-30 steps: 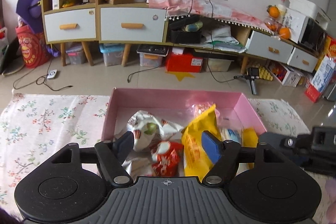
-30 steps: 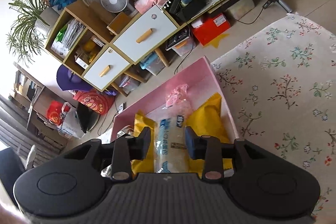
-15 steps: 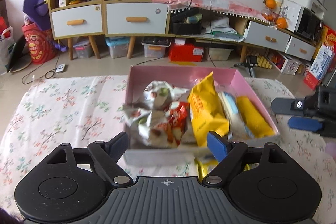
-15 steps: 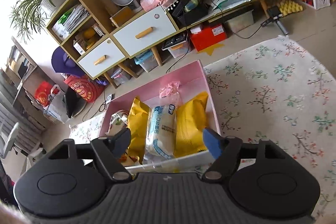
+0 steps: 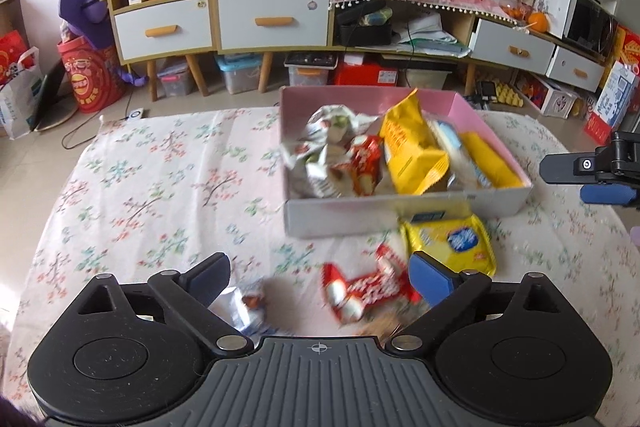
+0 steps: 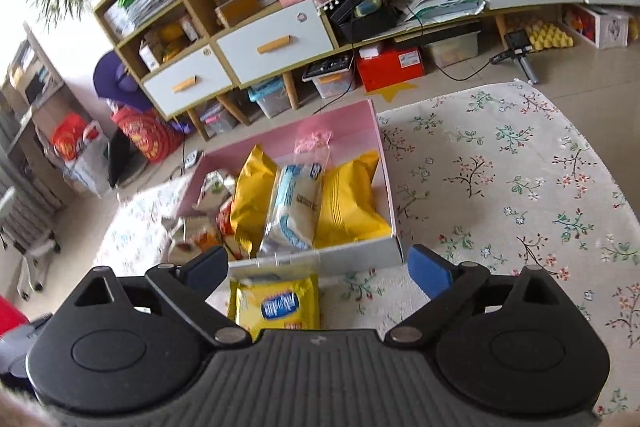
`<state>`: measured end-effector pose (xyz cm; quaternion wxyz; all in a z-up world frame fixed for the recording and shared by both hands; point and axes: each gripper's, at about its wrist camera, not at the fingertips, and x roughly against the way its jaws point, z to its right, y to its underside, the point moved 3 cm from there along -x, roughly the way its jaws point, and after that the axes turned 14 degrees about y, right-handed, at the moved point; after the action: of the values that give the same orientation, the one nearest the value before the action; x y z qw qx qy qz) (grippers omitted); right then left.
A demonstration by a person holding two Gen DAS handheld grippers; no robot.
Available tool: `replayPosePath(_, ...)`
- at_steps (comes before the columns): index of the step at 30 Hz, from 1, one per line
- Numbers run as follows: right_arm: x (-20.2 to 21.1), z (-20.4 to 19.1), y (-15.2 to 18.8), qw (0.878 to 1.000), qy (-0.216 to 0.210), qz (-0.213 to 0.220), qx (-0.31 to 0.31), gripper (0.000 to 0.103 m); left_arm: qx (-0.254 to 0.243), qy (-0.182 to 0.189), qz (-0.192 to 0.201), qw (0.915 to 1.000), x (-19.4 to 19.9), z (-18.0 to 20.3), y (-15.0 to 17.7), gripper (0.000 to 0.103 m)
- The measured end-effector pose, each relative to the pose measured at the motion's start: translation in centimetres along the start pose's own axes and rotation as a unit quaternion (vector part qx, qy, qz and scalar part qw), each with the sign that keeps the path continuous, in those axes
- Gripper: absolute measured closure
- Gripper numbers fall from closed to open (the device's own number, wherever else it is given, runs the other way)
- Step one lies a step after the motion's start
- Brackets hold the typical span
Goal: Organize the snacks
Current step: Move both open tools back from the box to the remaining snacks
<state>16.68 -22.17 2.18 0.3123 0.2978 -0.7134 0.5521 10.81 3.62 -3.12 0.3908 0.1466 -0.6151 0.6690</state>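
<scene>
Left wrist view: the left tool (image 5: 320, 277) has just been opening and stands wide, gripping nothing. The red snack packet (image 5: 366, 291) lies on the table (image 5: 160, 187) between its fingertips, long axis apparently crosswise, though blurred. The yellow biscuit packet (image 5: 450, 243) lies just before the pink box (image 5: 400, 213). The right tool (image 6: 318, 267), also just opened and empty, hangs directly over that packet, so the right hand is nearer.
</scene>
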Motion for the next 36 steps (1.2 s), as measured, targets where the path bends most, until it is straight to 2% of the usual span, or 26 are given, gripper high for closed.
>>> replayPosePath(7, -0.3, -1.2, 2.2, 0.997, 0.029, 0.002, 0.077, 0.004, -0.014, -0.007, -0.001, 0.9999, 1.1, -2.5, 2.1, 0.005)
replayPosePath(12, -0.4, -2.3, 4.1, 0.992, 0.026, -0.005, 0.123, 0.004, -0.028, -0.010, -0.006, 0.9996, 1.1, -4.6, 3.8, 0.005)
replayPosePath(17, -0.9, -3.5, 5.4, 0.989, 0.026, -0.021, 0.145, 0.004, -0.016, -0.018, -0.016, 0.9996, 0.7, -6.6, 5.1, 0.005)
replayPosePath(26, -2.6, -5.8, 7.3, 0.984, 0.041, -0.059, 0.160, 0.004, -0.025, -0.040, -0.010, 0.9988, -0.3, -6.7, 5.5, 0.005)
replayPosePath(31, -2.8, -7.1, 8.4, 0.981, 0.032, -0.075, 0.179, 0.004, -0.027, -0.050, -0.011, 0.9983, -1.1, -7.1, 5.4, 0.005)
replayPosePath(36, -2.6, -8.3, 9.7, 0.970, 0.044, -0.066, 0.230, 0.003, -0.031, -0.055, -0.024, 0.9977, -1.2, -7.7, 5.9, 0.005)
